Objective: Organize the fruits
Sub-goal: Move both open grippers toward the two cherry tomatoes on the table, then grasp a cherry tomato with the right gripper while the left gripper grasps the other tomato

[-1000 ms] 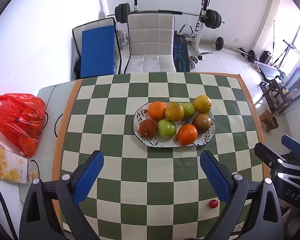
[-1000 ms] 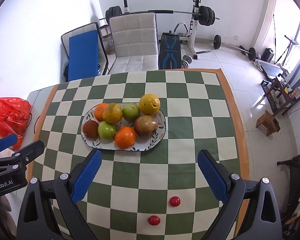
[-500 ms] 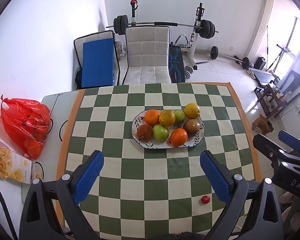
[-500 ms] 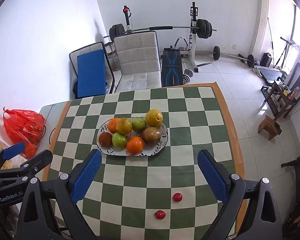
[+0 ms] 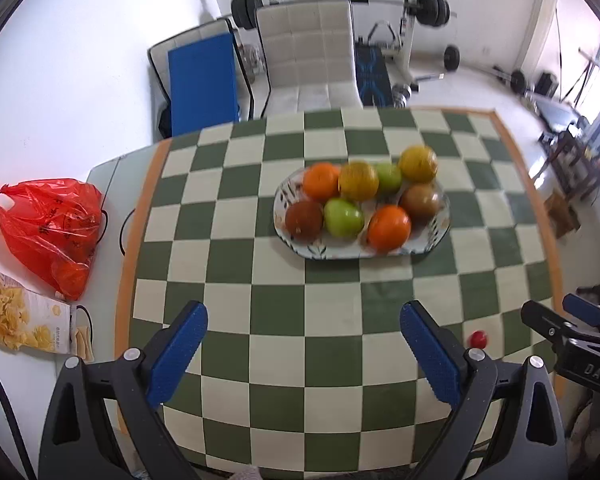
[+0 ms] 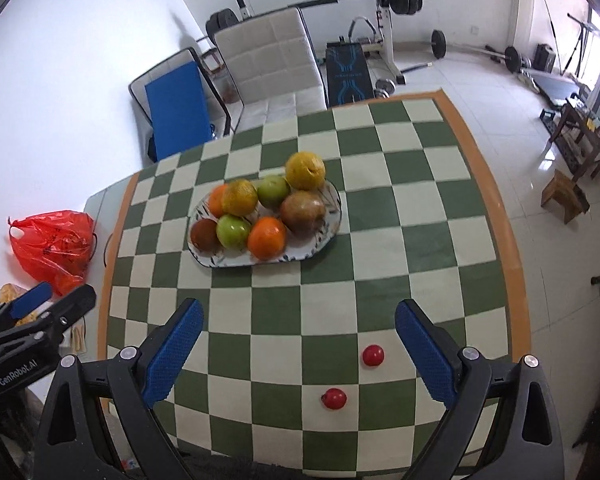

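Observation:
An oval patterned plate (image 5: 436, 244) (image 6: 332, 216) sits mid-table on the green checked cloth, piled with several fruits: oranges, green apples, brown and yellow ones. Two small red fruits lie near the front right: one (image 6: 373, 355) (image 5: 479, 338) and another (image 6: 334, 398) closer to me. My left gripper (image 5: 304, 344) is open and empty above the near part of the table. My right gripper (image 6: 296, 344) is open and empty, with the small red fruits between and just below its fingers. The right gripper shows in the left wrist view (image 5: 572, 332).
A red plastic bag (image 5: 52, 228) (image 6: 52, 244) and a snack packet (image 5: 20, 320) lie on the white surface left of the table. A white chair (image 5: 308, 64) stands behind the table, with gym gear beyond. The table's orange edge (image 6: 512, 264) runs along the right.
Both grippers have shifted and tilted; the views rotate, and the plate looks closer than half a second ago. Both stay open and empty. The fruits have not moved.

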The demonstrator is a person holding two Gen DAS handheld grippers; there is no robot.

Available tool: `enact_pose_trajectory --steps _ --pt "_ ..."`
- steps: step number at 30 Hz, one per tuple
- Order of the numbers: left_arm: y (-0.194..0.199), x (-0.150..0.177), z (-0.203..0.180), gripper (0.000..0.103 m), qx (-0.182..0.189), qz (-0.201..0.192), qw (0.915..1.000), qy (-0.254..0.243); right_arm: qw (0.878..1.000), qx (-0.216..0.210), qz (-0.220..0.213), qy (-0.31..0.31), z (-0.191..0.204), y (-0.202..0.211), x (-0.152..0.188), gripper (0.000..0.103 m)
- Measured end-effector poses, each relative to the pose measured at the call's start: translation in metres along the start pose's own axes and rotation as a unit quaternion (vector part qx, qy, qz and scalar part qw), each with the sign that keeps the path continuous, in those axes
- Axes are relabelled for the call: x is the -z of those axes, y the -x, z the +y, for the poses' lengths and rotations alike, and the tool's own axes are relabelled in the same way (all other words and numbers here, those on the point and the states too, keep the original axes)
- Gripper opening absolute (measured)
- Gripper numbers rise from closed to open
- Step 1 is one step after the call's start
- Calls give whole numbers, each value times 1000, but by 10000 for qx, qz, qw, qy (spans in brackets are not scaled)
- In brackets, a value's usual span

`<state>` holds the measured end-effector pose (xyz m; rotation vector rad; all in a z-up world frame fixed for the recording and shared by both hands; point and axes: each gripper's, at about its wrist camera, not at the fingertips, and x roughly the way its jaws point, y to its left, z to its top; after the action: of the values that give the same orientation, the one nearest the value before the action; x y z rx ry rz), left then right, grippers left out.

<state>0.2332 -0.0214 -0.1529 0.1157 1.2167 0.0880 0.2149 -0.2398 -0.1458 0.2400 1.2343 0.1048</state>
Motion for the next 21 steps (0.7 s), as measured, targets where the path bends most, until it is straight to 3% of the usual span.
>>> enact_pose_trajectory --steps 1,4,9,13,15,21 --pt "-9 1 -4 99 -49 93 9999 -65 9997 37 232 -87 -13 -22 7 98" --pt "-42 6 -24 99 -179 427 9984 -337 9959 87 811 -384 -45 -76 25 82" --pt "-88 18 -57 99 -282 935 9919 -806 9870 86 1400 -790 -84 -146 51 65" --pt "-117 29 -77 99 -192 1359 9852 -1023 9843 51 1550 -840 -93 -175 60 49" --pt "-128 35 -85 99 -78 1588 9812 -1092 9842 54 1584 -793 -94 -185 65 33" --pt "-134 49 -109 99 706 2038 9701 -1116 9900 71 1255 -634 -96 -168 76 30"
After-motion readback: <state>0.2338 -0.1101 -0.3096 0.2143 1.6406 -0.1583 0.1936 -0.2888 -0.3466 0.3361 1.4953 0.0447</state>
